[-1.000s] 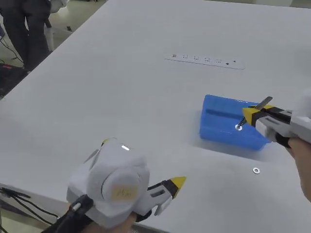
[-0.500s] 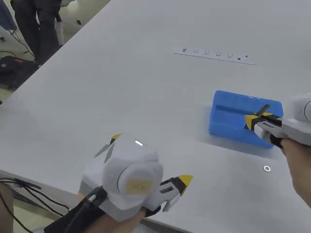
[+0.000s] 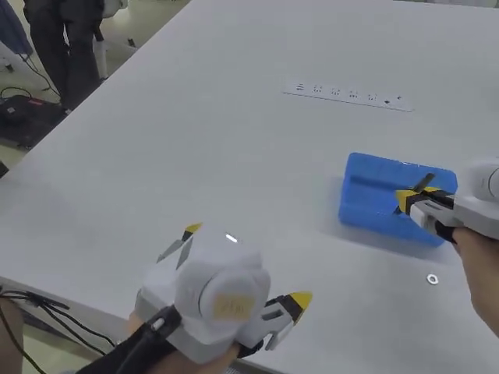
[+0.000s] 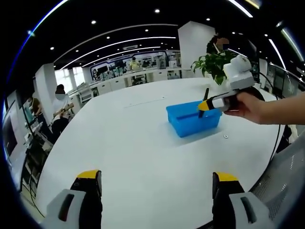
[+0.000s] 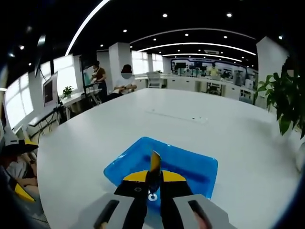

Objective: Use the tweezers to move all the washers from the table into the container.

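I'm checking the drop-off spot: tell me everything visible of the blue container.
The blue container is a shallow rectangular open-topped tray, plastic by its look, lying flat on the white table. The right gripper holds the tweezers over its right part in the head view; contact cannot be told. One washer lies on the table outside it.

The left tool (image 3: 245,263) was a rounded white housing bearing a pale yellow round sticker (image 3: 231,307), with grey-and-black jaws capped in yellow. A black strap or cable (image 3: 144,339), which of the two was unclear, ran back from it along the wrist. The right tool (image 3: 407,199) was white too, its black jaws yellow-tipped, with a black band (image 3: 446,231) at the grip.
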`<state>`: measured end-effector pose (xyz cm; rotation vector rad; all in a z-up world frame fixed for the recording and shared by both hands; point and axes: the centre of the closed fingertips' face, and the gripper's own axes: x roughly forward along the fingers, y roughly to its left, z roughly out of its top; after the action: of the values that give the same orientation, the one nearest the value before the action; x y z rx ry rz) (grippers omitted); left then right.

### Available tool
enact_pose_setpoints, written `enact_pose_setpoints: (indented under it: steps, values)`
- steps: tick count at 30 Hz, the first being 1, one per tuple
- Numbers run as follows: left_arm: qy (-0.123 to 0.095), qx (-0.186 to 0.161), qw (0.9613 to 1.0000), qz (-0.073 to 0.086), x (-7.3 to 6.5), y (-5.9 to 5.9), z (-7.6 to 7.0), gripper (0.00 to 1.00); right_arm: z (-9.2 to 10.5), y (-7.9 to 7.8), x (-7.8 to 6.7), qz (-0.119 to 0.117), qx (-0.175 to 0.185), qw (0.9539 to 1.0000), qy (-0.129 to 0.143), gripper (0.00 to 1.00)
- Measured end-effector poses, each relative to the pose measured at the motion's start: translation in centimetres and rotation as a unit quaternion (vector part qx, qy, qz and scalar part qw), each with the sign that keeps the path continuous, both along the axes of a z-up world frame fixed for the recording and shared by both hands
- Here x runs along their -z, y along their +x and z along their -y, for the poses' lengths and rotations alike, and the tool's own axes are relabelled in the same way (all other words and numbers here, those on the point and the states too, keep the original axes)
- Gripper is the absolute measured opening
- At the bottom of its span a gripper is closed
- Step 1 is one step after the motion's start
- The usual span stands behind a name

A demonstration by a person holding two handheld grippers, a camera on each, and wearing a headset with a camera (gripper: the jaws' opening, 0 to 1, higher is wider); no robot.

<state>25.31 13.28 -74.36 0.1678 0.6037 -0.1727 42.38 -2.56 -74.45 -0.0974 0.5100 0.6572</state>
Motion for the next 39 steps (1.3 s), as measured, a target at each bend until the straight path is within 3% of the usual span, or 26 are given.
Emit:
enact_pose_setpoints:
  steps: [9,15,19,21,26,32,36,39]
  values:
    - [0.003,0.006,1.0000,-0.004,0.2,-0.1,0.2,0.99,2.7,-2.8,-5.0,0.035,0.018,0.9986,0.036,0.05]
    - [0.007,0.012,0.9999,-0.006,0.3,-0.2,0.4,0.99,4.2,-4.6,-6.0,0.040,0.030,0.9978,0.045,0.05]
    - [0.009,0.014,0.9998,-0.012,0.6,-0.2,0.4,0.99,5.0,-5.6,-5.0,0.029,0.042,0.9976,0.046,0.05]
    - [0.003,0.017,0.9998,-0.005,0.3,-0.2,0.6,0.99,5.4,-6.2,-4.1,0.022,0.045,0.9982,0.034,0.05]
    - [0.005,0.016,0.9998,-0.007,0.4,-0.2,0.6,0.99,6.1,-7.0,-1.7,-0.001,0.045,0.9989,0.014,0.05]
    - [0.020,0.020,0.9993,-0.023,1.1,-0.4,0.5,0.99,6.2,-7.1,0.5,-0.018,0.044,0.9989,-0.004,0.05]
    - [0.013,0.027,0.9994,-0.019,0.8,-0.4,0.9,0.99,6.2,-7.1,1.8,-0.028,0.043,0.9986,-0.012,0.05]
    - [0.015,0.023,0.9993,-0.027,1.1,-0.5,0.7,0.99,6.2,-7.0,2.3,-0.030,0.044,0.9984,-0.019,0.05]
